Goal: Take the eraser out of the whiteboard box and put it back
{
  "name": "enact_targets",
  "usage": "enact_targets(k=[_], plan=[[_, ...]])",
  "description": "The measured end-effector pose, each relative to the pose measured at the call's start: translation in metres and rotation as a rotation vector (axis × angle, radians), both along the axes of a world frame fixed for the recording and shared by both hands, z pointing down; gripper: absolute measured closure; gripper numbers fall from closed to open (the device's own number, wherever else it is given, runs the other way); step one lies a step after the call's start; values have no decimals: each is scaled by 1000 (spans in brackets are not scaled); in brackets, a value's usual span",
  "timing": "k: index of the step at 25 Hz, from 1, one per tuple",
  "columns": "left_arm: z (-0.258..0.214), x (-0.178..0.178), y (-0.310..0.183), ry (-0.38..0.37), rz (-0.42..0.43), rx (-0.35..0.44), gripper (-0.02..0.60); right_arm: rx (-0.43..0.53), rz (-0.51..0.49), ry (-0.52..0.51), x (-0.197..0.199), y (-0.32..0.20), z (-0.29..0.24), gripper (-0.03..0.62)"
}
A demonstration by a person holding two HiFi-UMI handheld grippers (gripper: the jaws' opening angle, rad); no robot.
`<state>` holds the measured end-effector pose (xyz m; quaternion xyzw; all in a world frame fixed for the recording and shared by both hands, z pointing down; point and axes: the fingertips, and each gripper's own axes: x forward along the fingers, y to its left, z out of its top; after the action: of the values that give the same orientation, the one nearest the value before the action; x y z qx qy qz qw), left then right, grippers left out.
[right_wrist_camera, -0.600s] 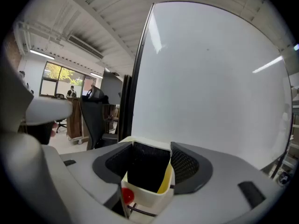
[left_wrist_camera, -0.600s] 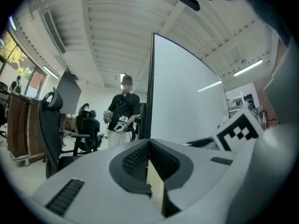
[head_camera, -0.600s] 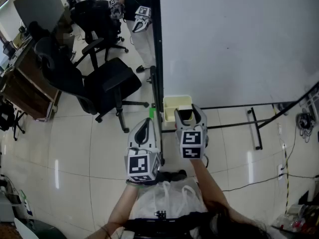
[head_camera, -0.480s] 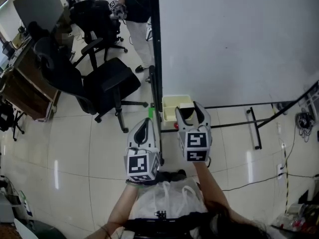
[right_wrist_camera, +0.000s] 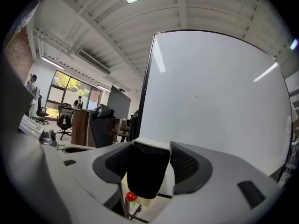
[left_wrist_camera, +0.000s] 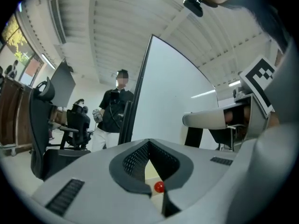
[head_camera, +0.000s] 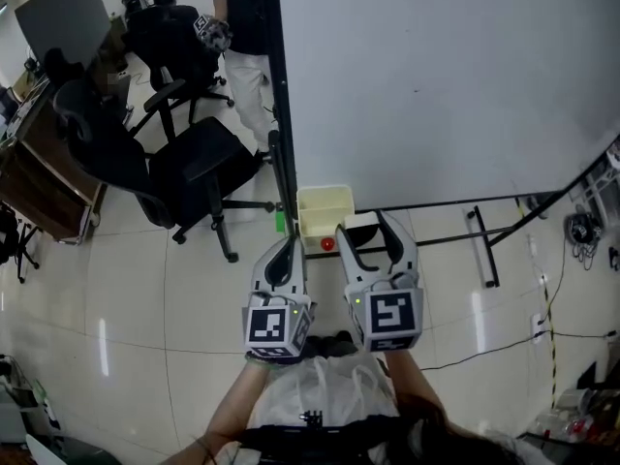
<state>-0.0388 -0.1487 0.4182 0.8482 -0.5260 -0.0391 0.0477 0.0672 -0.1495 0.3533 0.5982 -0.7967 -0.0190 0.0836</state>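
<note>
My right gripper (head_camera: 365,227) is shut on the eraser (head_camera: 360,223), a black block with a white felt side, held just right of the pale yellow whiteboard box (head_camera: 324,209). In the right gripper view the eraser (right_wrist_camera: 145,176) fills the space between the jaws, above the box (right_wrist_camera: 145,202) and a small red ball (right_wrist_camera: 131,196). My left gripper (head_camera: 283,247) is shut on nothing, just left of the box and below it. Through its own view's narrow slit show the red ball (left_wrist_camera: 159,187) and the box (left_wrist_camera: 152,174).
The big whiteboard (head_camera: 436,76) on its black stand (head_camera: 480,245) fills the upper right. Black office chairs (head_camera: 194,163) and a desk (head_camera: 39,182) stand at the left. A person (head_camera: 237,27) stands behind the board's left edge. A green item (head_camera: 280,221) sticks to the frame.
My right gripper has drawn back toward me with the eraser in it, away from the box. The left gripper has hardly moved.
</note>
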Motion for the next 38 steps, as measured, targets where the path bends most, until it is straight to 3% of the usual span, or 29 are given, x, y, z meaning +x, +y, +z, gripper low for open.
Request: enact_targets(k=[7,12,17,26,31,34,38], plan=[[-3,19,15,-108,77,-37,580,-29,12,-3,10,-2,18,334],[-27,16,15,-34,15,38,580,-31,3,-18,8,-3,16,334],[-12,18,17,-123,35,46,580,-32,2,-16,9,-5,16,335],[-6,10,12,-126,9,21,580,-29,-4,-2,5,-29,20,335],[-3,-3,10,-130,-22,16,578,68,7,4,-3,-64,5,335],[-9,-10,6,-92,-62,2,578,121,22,8,-9,-86,2,333],[-6,-22,4,-119,-76,13,578,85,35,30,-16,-105,25,334]])
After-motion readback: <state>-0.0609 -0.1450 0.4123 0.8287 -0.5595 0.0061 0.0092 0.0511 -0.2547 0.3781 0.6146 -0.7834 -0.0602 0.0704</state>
